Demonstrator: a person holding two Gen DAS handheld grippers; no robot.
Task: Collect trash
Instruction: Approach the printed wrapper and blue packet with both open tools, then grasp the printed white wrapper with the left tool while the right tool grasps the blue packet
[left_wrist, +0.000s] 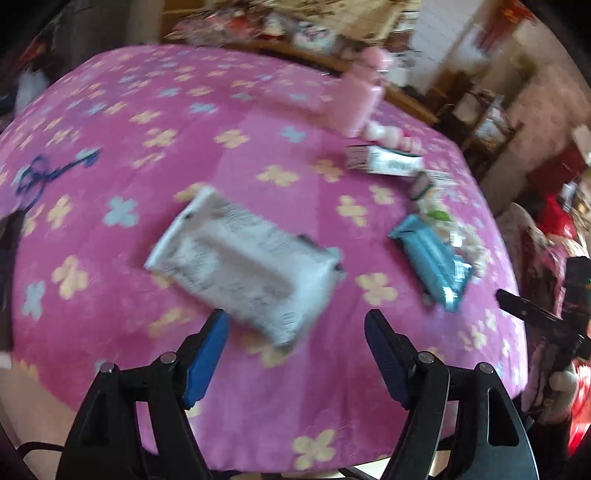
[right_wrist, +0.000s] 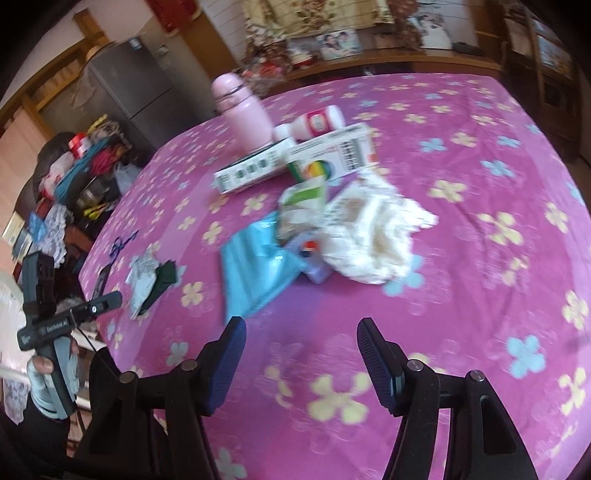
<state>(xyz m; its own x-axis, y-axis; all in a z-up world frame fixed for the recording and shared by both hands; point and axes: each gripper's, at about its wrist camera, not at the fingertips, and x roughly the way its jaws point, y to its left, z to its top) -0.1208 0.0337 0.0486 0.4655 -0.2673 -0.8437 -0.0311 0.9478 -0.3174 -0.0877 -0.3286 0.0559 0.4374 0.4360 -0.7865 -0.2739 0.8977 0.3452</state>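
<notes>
Hovering with jaws wide, the left hand-held gripper (left_wrist: 295, 325) faces a grey wrapper (left_wrist: 243, 269) lying flat on the flowered bed (left_wrist: 110, 110); it looks light, crinkly and slippery, best pinched at its near edge.

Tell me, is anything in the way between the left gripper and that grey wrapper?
Nothing visible is. The left gripper has its jaws open just short of the grey wrapper, with only bare pink cloth between. The blue wrapper lies off to the right, apart from it.
</notes>
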